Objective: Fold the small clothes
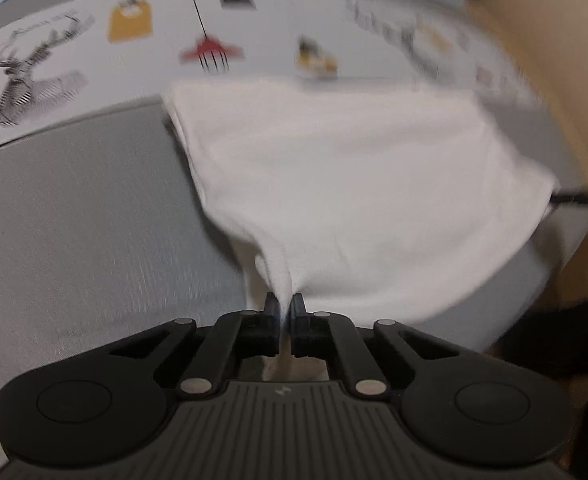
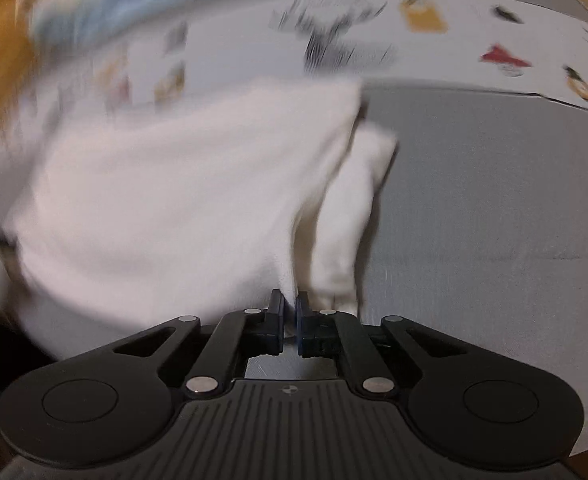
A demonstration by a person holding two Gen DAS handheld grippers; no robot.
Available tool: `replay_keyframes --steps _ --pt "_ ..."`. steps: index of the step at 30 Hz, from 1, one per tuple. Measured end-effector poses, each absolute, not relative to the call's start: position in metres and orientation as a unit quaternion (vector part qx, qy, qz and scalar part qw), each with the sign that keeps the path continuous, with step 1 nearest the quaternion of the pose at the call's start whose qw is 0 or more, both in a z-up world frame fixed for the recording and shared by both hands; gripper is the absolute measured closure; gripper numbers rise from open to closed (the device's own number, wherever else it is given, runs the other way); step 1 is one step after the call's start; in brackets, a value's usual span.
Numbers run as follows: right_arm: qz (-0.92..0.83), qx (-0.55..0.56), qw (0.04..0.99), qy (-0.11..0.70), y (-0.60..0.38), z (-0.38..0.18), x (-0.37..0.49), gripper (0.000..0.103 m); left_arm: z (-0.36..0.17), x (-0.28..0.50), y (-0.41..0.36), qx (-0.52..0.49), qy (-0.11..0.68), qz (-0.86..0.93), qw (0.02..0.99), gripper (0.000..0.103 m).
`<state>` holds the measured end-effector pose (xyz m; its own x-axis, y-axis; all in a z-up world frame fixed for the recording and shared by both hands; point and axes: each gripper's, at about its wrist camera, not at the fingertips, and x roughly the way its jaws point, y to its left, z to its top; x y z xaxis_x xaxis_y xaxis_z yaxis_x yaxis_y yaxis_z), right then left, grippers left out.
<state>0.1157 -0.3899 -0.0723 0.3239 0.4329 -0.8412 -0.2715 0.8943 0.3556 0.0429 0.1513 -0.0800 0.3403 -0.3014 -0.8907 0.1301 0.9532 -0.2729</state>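
Observation:
A small white garment [image 1: 354,184] hangs stretched in front of me over a grey surface [image 1: 73,220]. My left gripper [image 1: 285,300] is shut on one lower corner of it; the cloth bunches into a point between the fingers. In the right wrist view the same white garment [image 2: 173,200] spreads to the left, with a loose flap [image 2: 354,208] hanging on its right side. My right gripper [image 2: 289,300] is shut on another edge of the garment. Both views are motion-blurred.
A white sheet printed with a deer, yellow tags and red shapes [image 1: 125,20] lies beyond the grey surface [image 2: 494,200]. A tan wall or wood edge [image 1: 574,100] is at the right. A dark cable [image 1: 582,200] pokes out behind the garment.

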Motion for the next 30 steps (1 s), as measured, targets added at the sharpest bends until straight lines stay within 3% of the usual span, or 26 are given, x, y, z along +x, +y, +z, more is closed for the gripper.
replay_keyframes --steps 2,6,10,17,24,27,30 --pt "0.199 0.143 0.804 0.542 -0.410 -0.069 0.123 0.098 -0.080 0.043 0.159 -0.096 0.564 -0.129 0.810 0.098" --pt "0.190 0.016 0.759 0.623 -0.387 -0.104 0.114 0.098 -0.118 0.039 0.140 -0.008 0.643 -0.137 0.754 0.098" --pt "0.185 -0.007 0.747 0.639 -0.380 -0.109 0.113 0.096 -0.115 0.036 0.137 0.014 0.640 -0.132 0.757 0.090" --pt "0.208 0.029 0.777 0.594 -0.389 -0.079 0.112 0.091 -0.082 0.033 0.151 -0.030 0.567 -0.144 0.810 0.086" --pt "0.236 0.069 0.798 0.551 -0.385 -0.068 0.122 0.091 -0.112 0.032 0.120 0.062 0.611 -0.174 0.770 0.086" --pt "0.217 0.015 0.783 0.582 -0.372 -0.088 0.128 0.088 -0.126 0.029 0.117 0.103 0.636 -0.139 0.752 0.083" --pt "0.174 -0.033 0.754 0.632 -0.370 -0.113 0.132 0.071 -0.115 0.033 0.124 0.077 0.619 -0.122 0.772 0.081"
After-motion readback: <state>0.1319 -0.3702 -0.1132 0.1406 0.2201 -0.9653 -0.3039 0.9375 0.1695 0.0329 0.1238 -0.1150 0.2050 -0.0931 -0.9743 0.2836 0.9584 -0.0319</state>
